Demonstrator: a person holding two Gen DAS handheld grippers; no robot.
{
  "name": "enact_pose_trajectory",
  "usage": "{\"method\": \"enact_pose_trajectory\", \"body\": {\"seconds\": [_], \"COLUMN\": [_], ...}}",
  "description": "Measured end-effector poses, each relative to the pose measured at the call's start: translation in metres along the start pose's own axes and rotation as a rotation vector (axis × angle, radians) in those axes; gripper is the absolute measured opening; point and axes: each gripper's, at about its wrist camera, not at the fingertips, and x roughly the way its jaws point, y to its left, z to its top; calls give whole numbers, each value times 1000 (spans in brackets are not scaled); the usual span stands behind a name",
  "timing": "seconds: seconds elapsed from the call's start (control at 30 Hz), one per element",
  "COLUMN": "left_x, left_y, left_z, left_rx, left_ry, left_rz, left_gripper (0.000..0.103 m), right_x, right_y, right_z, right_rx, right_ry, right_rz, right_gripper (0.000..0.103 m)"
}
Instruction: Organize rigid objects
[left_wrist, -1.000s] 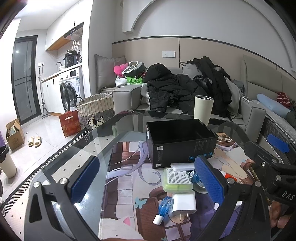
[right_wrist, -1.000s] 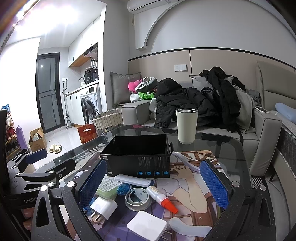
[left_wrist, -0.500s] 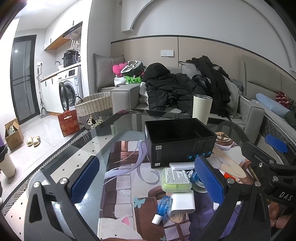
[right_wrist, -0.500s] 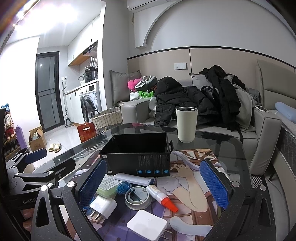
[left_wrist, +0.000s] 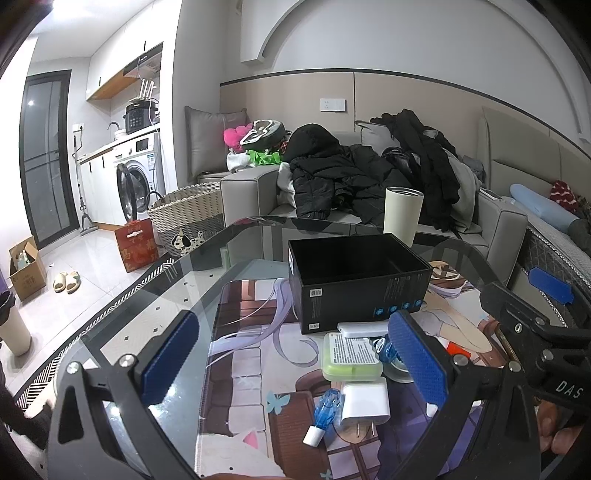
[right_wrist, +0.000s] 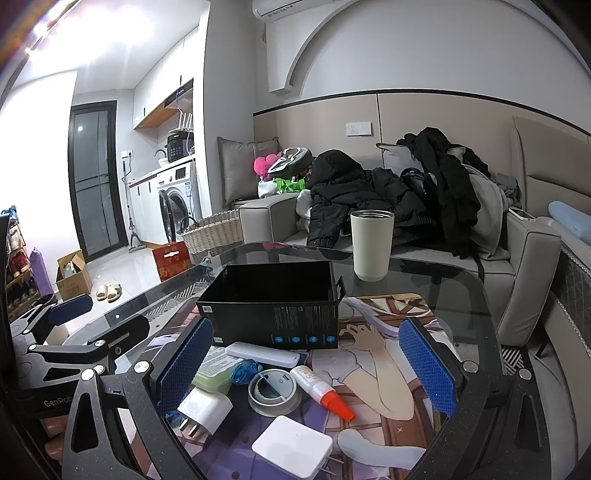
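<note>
An empty black box (left_wrist: 354, 280) (right_wrist: 273, 306) stands on a picture mat on the glass table (left_wrist: 147, 317). In front of it lie small items: a white bar (right_wrist: 262, 353), a green case (left_wrist: 351, 357), a white plug charger (left_wrist: 365, 402) (right_wrist: 205, 408), a blue clear piece (left_wrist: 327, 408), a round grey lid (right_wrist: 272, 391), a glue tube with red tip (right_wrist: 321, 391) and a flat white adapter (right_wrist: 293, 446). My left gripper (left_wrist: 291, 363) hovers open above the items. My right gripper (right_wrist: 306, 365) is open over the lid and tube.
A cream tumbler (right_wrist: 371, 243) stands behind the box near the table's far edge. Beyond is a grey sofa (left_wrist: 498, 221) piled with dark jackets. A wicker basket (left_wrist: 184, 218) and a washing machine (left_wrist: 135, 184) stand at the left on the floor.
Both views have shifted only slightly; the box and items sit marginally lower and closer in frame. Both grippers stay open and nothing on the table has moved.
</note>
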Motion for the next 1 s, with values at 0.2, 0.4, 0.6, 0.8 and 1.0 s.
{"method": "enact_pose_trajectory", "body": {"seconds": [0.2, 0.4, 0.6, 0.8, 1.0], "left_x": [0, 1, 1, -2, -2], "left_y": [-1, -2, -1, 0, 9], "left_z": [-2, -3, -2, 0, 12], "left_rx": [2, 5, 5, 2, -22], "left_ry": [6, 2, 5, 3, -6], "left_rz": [-5, -14, -18, -23, -29], "left_gripper": [103, 103, 103, 103, 103], "right_x": [0, 0, -1, -3, -3], "right_y": [0, 0, -1, -2, -6], "right_z": [-1, -1, 0, -1, 7], "right_rx": [3, -1, 1, 1, 14], "right_ry": [6, 4, 6, 4, 3], "right_rz": [-1, -1, -2, -3, -8], "right_gripper": [102, 102, 102, 102, 102]}}
